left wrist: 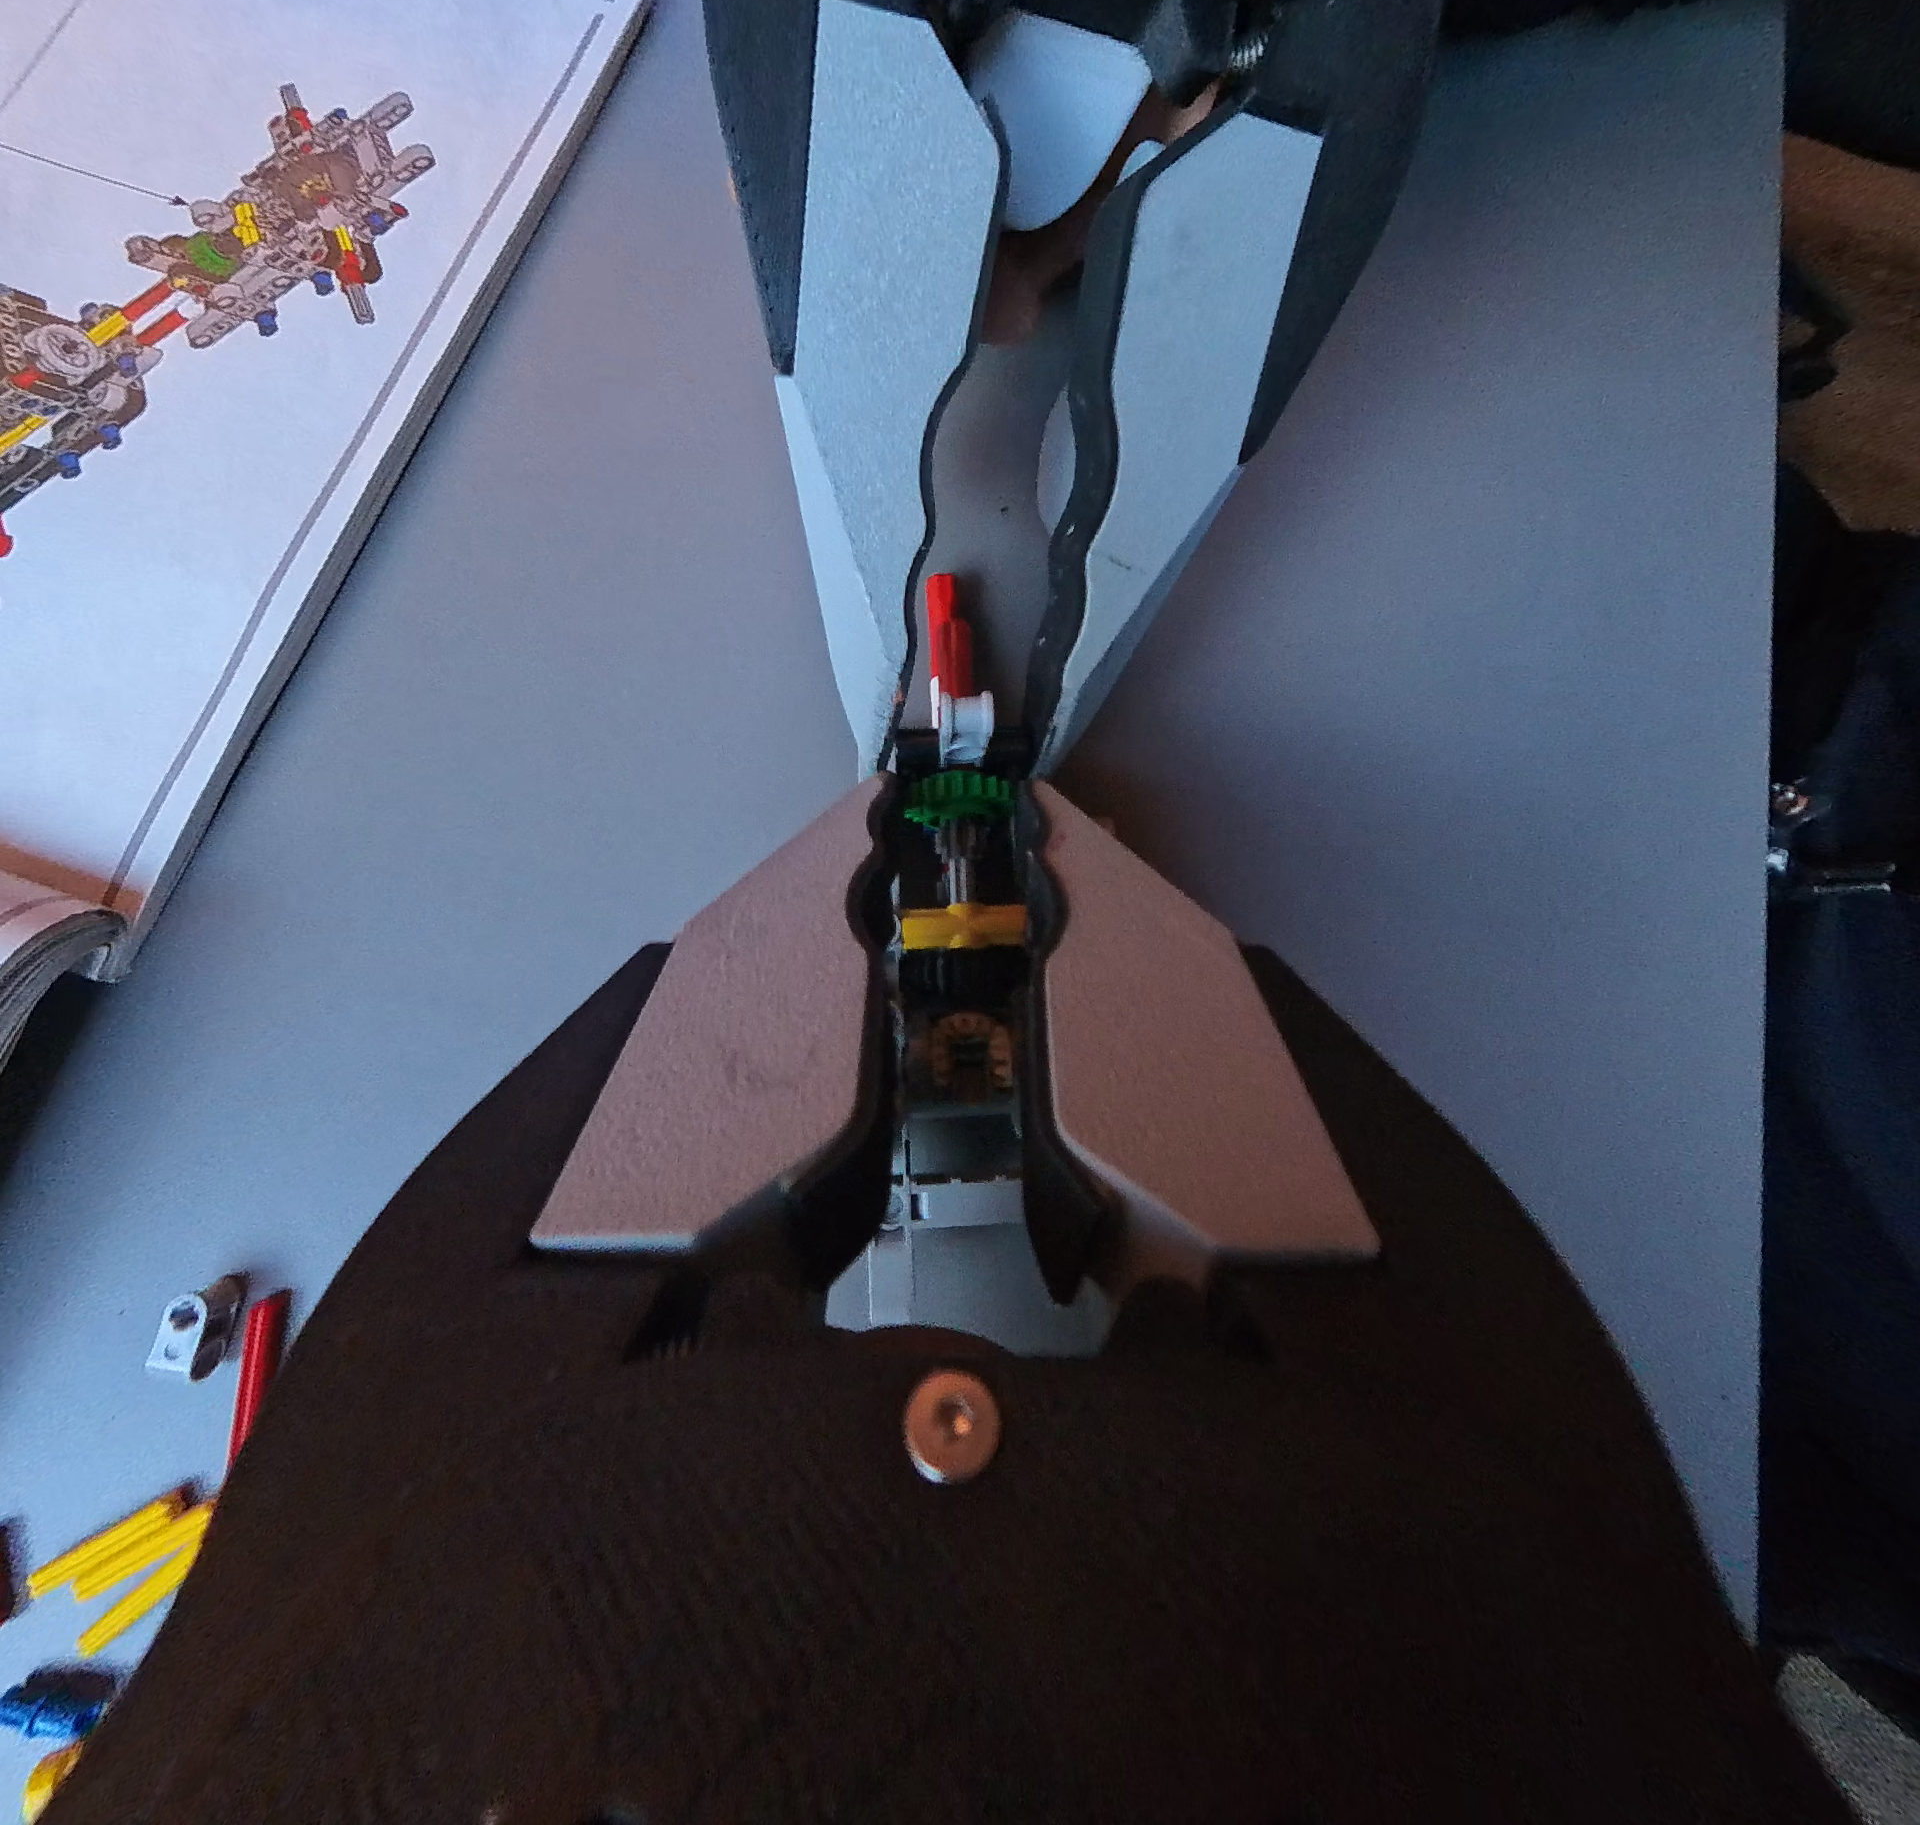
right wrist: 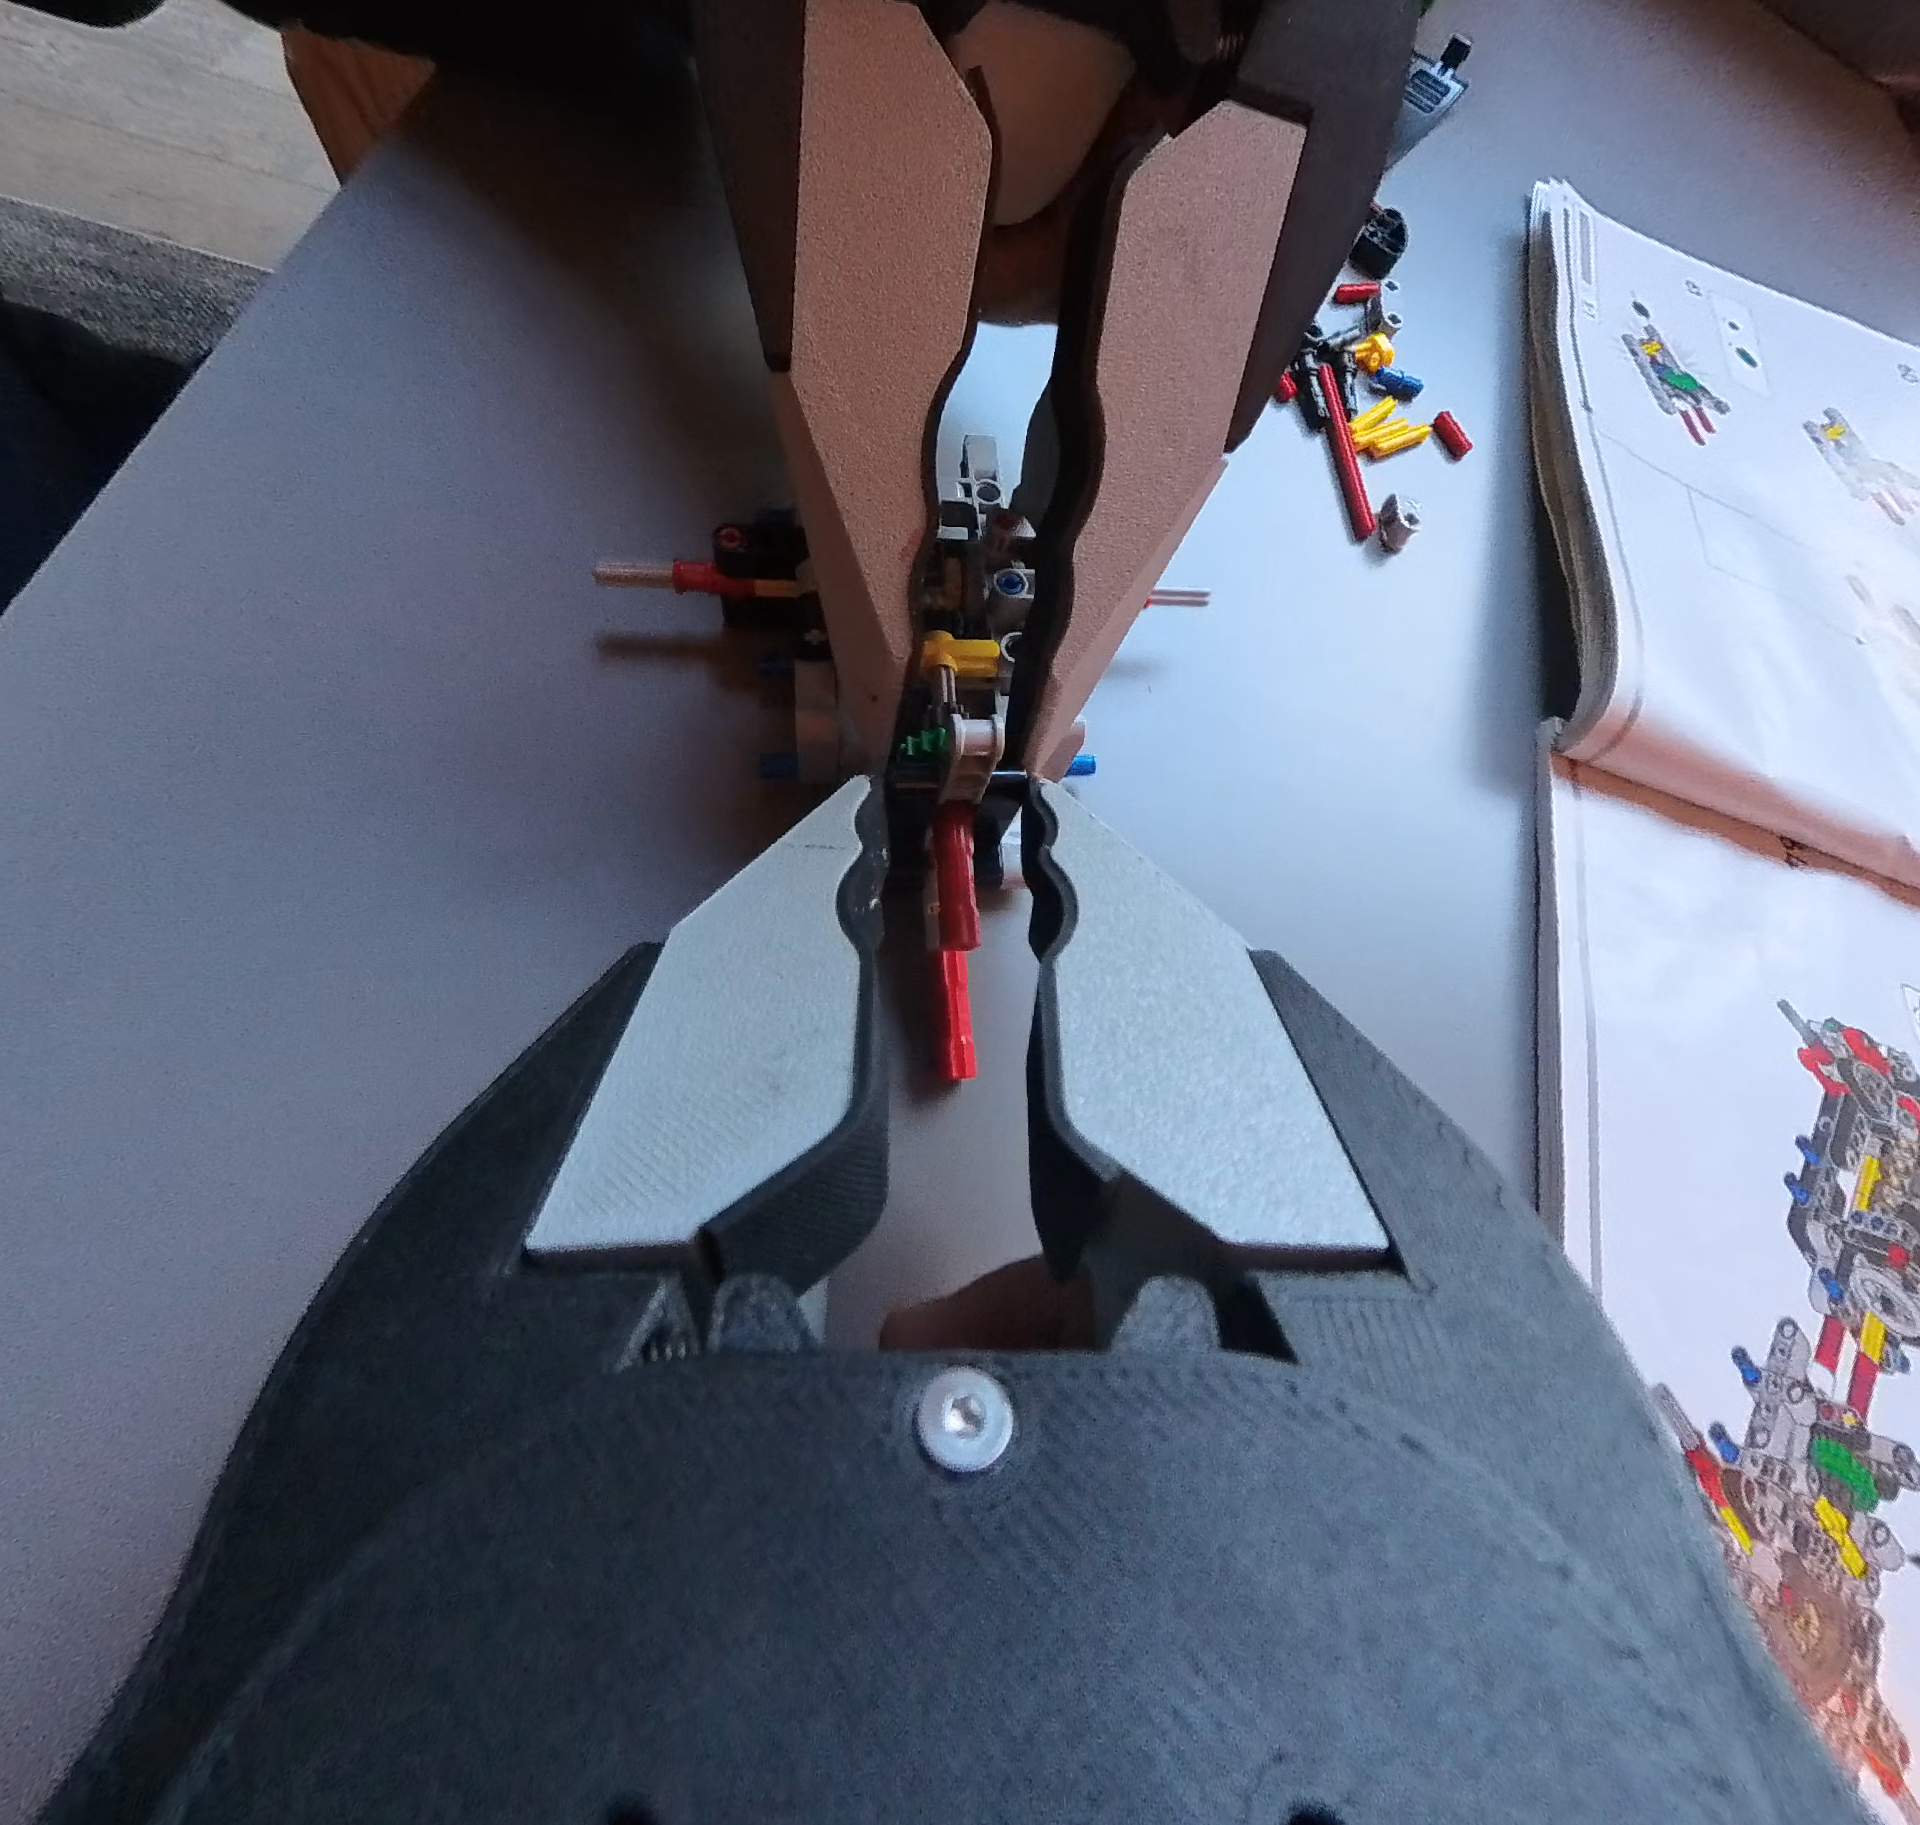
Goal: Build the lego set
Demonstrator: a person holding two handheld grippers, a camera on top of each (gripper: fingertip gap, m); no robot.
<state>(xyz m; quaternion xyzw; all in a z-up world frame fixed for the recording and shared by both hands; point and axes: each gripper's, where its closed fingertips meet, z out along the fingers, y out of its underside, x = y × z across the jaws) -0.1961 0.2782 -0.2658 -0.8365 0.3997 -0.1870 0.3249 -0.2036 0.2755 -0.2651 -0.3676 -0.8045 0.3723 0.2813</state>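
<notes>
Left gripper (left wrist: pixel 956 809) has a narrow gap, both pinkish fingers (left wrist: pixel 748 1027) pressed flat on the sides of a small brick model (left wrist: pixel 961 986). The model sits deep in the slot, just above the grey worktop (left wrist: pixel 520 736). Good broad hold imo: the pads bear on the frame, while the yellow cross-piece (left wrist: pixel 961 928) and green gear (left wrist: pixel 943 799) sit btwn them, not pinched.

Moving right: a red axle (left wrist: pixel 948 632) pokes out of the model's far end, straight toward the other tool. Right gripper (right wrist: pixel 951 809) comes in nose to nose w/ the left one, grey fingers (right wrist: pixel 727 1048) about as narrow. Its tips look closed on the black end beam, one each side. The axle runs down the gap btwn the fingers and looks untouched by either pad.

My read: that's only a tip hold, so squeeze gently and square. Any twist would lever the beam, and the thin axle would bend first. Let the left one take the load.

Further right, well apart: loose pieces (right wrist: pixel 1361 404) scattered on the worktop, then an open instruction booklet (right wrist: pixel 1714 580) at the edge.
</notes>
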